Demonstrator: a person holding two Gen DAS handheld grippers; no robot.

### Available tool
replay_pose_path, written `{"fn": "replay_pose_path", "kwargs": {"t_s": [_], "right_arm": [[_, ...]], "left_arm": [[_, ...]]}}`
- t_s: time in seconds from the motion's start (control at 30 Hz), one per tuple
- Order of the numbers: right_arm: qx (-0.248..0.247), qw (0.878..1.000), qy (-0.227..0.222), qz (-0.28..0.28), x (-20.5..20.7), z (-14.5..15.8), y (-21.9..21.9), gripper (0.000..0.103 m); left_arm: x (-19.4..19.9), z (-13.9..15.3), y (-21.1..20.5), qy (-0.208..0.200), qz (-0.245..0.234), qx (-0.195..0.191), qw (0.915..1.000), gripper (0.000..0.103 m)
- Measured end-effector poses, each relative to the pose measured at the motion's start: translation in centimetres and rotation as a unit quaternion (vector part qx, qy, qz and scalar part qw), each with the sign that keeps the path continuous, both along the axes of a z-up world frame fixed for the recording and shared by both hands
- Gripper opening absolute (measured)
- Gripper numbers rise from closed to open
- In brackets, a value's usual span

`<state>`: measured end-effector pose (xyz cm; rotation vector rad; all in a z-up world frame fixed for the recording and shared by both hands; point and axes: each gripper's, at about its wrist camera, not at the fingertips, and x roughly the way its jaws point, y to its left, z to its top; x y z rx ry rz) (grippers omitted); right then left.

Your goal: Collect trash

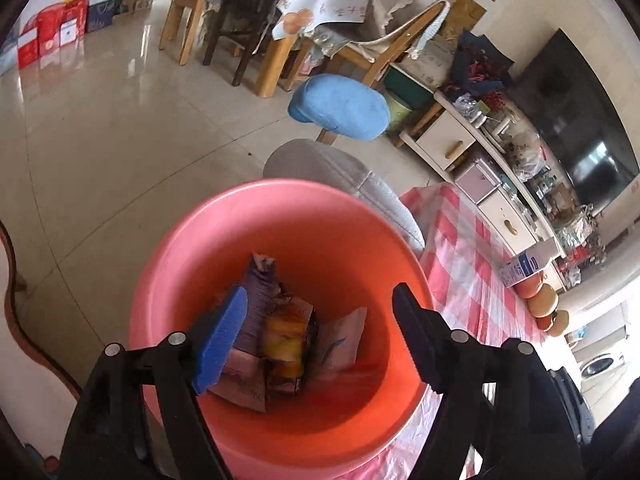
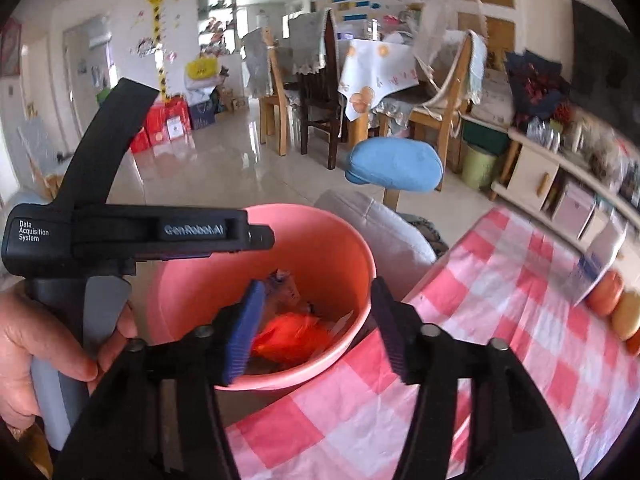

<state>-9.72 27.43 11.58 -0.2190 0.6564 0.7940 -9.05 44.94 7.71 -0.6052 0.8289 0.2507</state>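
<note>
Left gripper point(image 1: 320, 336): jaws spread wide, nothing between them; held above the basin point(image 1: 176, 264), pointing down into it. Blue pad on one finger, black on the other.

Right gripper point(image 2: 316, 320): jaws likewise released and bare; held over the near rim of the basin point(image 2: 344, 248), bowl seen between the fingers.

Left device body point(image 2: 120, 236): black, lettered, held in a hand point(image 2: 36, 352) at the left of the right-wrist view.

Basin: pink plastic, round, set at the worktop point(image 2: 500, 320) edge, partly over the checked cloth.

Trash, all inside the basin, lying on its bottom:
- purple wrapper point(image 1: 260, 296), crumpled, upright against the far side, just behind the left blue pad.
- yellow-orange packet point(image 1: 286, 340), middle, touching the purple one.
- pale paper piece point(image 1: 340, 344), beside the packet, nearer the black finger.
- orange piece point(image 2: 292, 336), blurred, in the right-wrist view between the fingers; kind not clear.
All pieces below the jaws and apart from them; none gripped.

Worktop: covered with pink-and-white checked cloth point(image 1: 468, 264).

Fruit point(image 1: 544, 300): round pieces in a row at the far worktop edge, next to a small carton point(image 1: 524, 266).

Blue cushion point(image 1: 340, 106) on a stool beyond the basin; grey seat point(image 1: 340, 172) just behind the rim.
</note>
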Motion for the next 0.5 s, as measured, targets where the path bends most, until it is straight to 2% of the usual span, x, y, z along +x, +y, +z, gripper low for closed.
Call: {"fn": "replay_pose_path", "kwargs": {"t_s": [0.07,0.13,0.2,0.33,0.5], "right_arm": [[0.013,1.0,0.006,-0.022,-0.1,-0.4,-1.6,0.079],[0.019,0.999,0.011,-0.039,0.0,-0.7,-3.2,0.084],[0.021,0.998,0.014,-0.06,-0.1,-1.0,-4.9,0.086],[0.019,0.995,0.012,-0.094,-0.6,-1.3,-7.9,0.09],[0.012,0.994,-0.005,-0.111,-1.7,-1.1,-10.3,0.092]], "left_arm": [[-0.2,0.5,-0.3,-0.002,0.004,0.009,1.0,0.082],[-0.2,1.1,-0.7,-0.005,0.004,0.014,0.9999,0.086],[-0.2,1.7,-1.2,-0.007,0.003,0.025,0.9997,0.092],[-0.3,2.9,-2.7,-0.023,-0.013,0.046,0.9986,0.092],[0.0,4.1,-5.2,-0.037,-0.039,0.071,0.996,0.093]]}}
